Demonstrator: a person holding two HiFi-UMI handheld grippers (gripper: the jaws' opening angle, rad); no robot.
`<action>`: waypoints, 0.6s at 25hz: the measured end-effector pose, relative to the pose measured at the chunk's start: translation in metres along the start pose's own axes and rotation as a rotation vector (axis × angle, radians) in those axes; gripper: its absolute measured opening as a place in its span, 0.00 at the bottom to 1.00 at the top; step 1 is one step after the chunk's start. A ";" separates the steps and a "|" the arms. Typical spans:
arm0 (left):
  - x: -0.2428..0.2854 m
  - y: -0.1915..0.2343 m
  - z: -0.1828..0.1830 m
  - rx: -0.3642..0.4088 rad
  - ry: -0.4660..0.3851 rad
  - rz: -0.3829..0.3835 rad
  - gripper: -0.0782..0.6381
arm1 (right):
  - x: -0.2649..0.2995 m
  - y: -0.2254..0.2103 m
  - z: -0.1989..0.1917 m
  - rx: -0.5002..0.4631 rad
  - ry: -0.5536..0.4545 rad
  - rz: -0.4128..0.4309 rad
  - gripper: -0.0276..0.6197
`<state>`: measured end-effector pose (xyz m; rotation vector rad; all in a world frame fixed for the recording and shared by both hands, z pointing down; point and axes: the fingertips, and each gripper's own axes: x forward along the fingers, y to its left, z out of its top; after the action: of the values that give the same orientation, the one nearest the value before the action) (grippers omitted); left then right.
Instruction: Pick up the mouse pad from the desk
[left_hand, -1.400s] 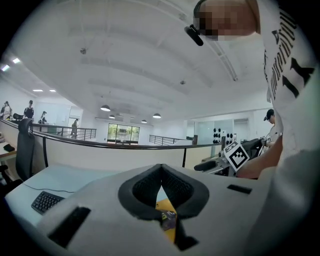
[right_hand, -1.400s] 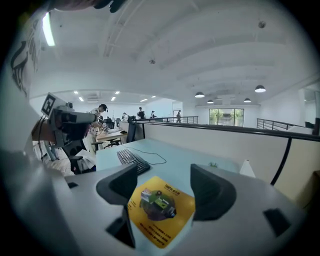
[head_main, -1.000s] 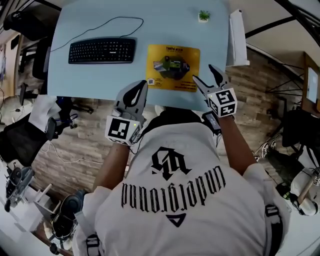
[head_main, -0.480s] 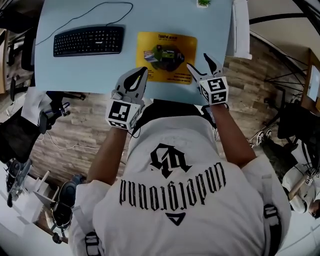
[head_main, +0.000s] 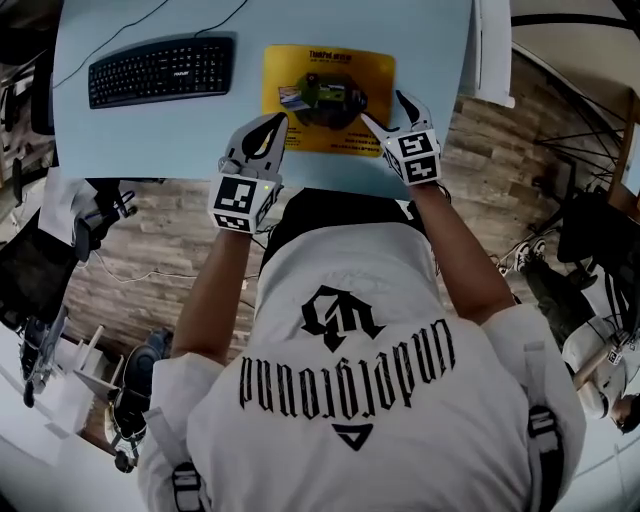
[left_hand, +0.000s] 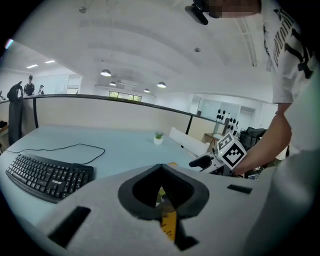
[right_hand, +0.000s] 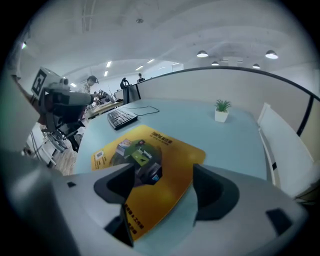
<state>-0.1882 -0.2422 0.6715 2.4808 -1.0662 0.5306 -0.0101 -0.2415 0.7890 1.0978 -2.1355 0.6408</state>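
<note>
Both have dropped toward the desk (head_main: 150, 130). The right gripper (head_main: 383, 108), jaws just opening, hovers over the mouse pad (head_main: 330, 85), ungripped. The left gripper (head_main: 272, 120) is closed, empty.

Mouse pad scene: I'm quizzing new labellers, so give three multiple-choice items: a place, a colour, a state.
1. In the head view the mouse pad lies A) left of the keyboard B) right of it C) on it.
2. Its main colour: A) yellow B) red C) white.
3. The right hand-held gripper is A) open B) shut on the pad C) shut on the keyboard.
Key: B, keyboard at its left; A, yellow face; A, jaws just opened wider, apart over the flat mouse pad, gripping nothing.
</note>
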 end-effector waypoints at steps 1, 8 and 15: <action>0.003 0.000 -0.003 -0.001 0.007 -0.004 0.12 | 0.004 0.000 -0.004 0.003 0.012 -0.001 0.61; 0.011 0.002 -0.016 -0.022 0.042 -0.016 0.12 | 0.025 -0.004 -0.022 0.074 0.066 -0.019 0.71; 0.011 0.005 -0.028 -0.039 0.062 -0.013 0.12 | 0.041 0.003 -0.029 0.085 0.083 -0.057 0.76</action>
<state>-0.1908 -0.2381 0.7020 2.4194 -1.0260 0.5739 -0.0213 -0.2416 0.8380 1.1528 -2.0156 0.7437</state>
